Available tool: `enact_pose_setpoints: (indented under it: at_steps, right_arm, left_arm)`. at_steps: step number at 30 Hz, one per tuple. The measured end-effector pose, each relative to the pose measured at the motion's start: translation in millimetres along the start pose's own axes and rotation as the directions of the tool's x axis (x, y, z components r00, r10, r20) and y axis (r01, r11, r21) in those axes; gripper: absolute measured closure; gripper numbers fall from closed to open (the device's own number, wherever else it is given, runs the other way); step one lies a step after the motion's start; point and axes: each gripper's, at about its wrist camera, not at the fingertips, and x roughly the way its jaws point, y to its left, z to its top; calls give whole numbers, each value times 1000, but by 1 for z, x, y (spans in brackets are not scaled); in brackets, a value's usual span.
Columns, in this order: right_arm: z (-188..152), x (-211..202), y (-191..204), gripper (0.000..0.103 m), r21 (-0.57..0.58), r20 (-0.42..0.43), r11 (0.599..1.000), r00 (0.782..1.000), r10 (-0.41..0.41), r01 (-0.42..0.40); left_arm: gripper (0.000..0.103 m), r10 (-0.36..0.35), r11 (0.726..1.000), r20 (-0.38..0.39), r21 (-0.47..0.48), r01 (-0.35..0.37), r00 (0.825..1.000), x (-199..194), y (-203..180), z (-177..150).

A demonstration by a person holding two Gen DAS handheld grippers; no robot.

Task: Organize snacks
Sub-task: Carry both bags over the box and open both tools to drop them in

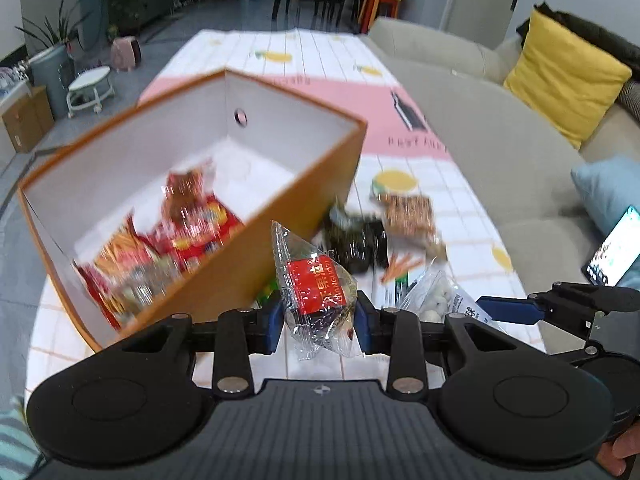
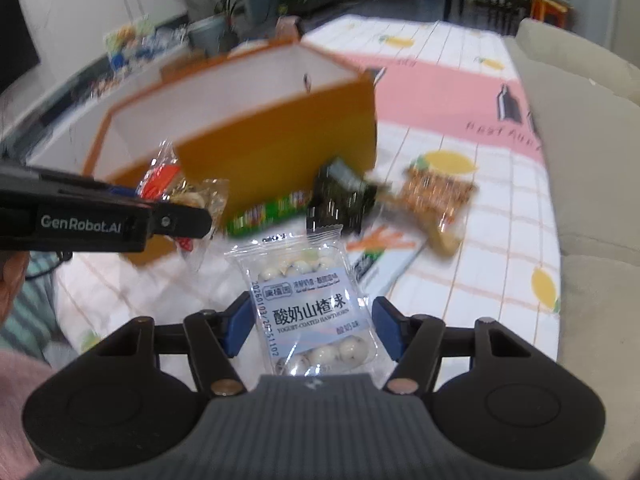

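Left gripper (image 1: 318, 320) — clamped on a clear-wrapped snack with red label (image 1: 316, 292), lifted beside the open orange cardboard box (image 1: 280, 248). Right gripper (image 2: 311, 330) — blue pads (image 2: 240, 328) flank a clear packet of white yogurt-coated hawthorn balls (image 2: 308, 304); whether they press it cannot be told.

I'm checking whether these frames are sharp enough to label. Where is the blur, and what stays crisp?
Left wrist view: the orange box and the snacks inside it smear with motion, while the red-label packet in the left gripper stays crisp. Right wrist view: the box and table snacks streak, but the yogurt hawthorn bag reads clearly; fisheye bending curves both edges.
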Motion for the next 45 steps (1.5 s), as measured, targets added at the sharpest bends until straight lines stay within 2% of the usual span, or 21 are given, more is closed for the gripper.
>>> enact_pose_setpoints:
  at_steps: [11, 20, 27, 33, 37, 40, 45]
  right_arm:
    - [59, -31, 16, 42, 21, 180, 1000, 984, -12, 9]
    - [130, -12, 29, 42, -22, 237, 1000, 971, -16, 21]
    - [171, 31, 44, 43, -74, 198, 997, 980, 10, 5]
    - [191, 73, 48, 43, -135, 132, 990, 991, -7, 25]
    - [198, 102, 45, 43, -157, 72, 987, 997, -31, 42]
    - [199, 119, 43, 43, -169, 30, 984, 999, -45, 49]
    - [195, 144, 38, 43, -190, -43, 980, 996, -76, 67]
  left_arm:
    - [64, 16, 1000, 87, -17, -14, 996, -23, 18, 49]
    - [64, 69, 998, 117, -14, -68, 991, -19, 46, 99]
    - [64, 141, 988, 65, 53, -145, 988, 12, 67, 119]
    - [64, 177, 977, -15, 126, -174, 984, 44, 81, 118]
    - [64, 168, 971, -60, 185, -154, 984, 66, 81, 112]
    - [64, 187, 962, -78, 215, -167, 979, 81, 79, 111]
    - [63, 201, 959, -113, 224, -172, 973, 100, 81, 112]
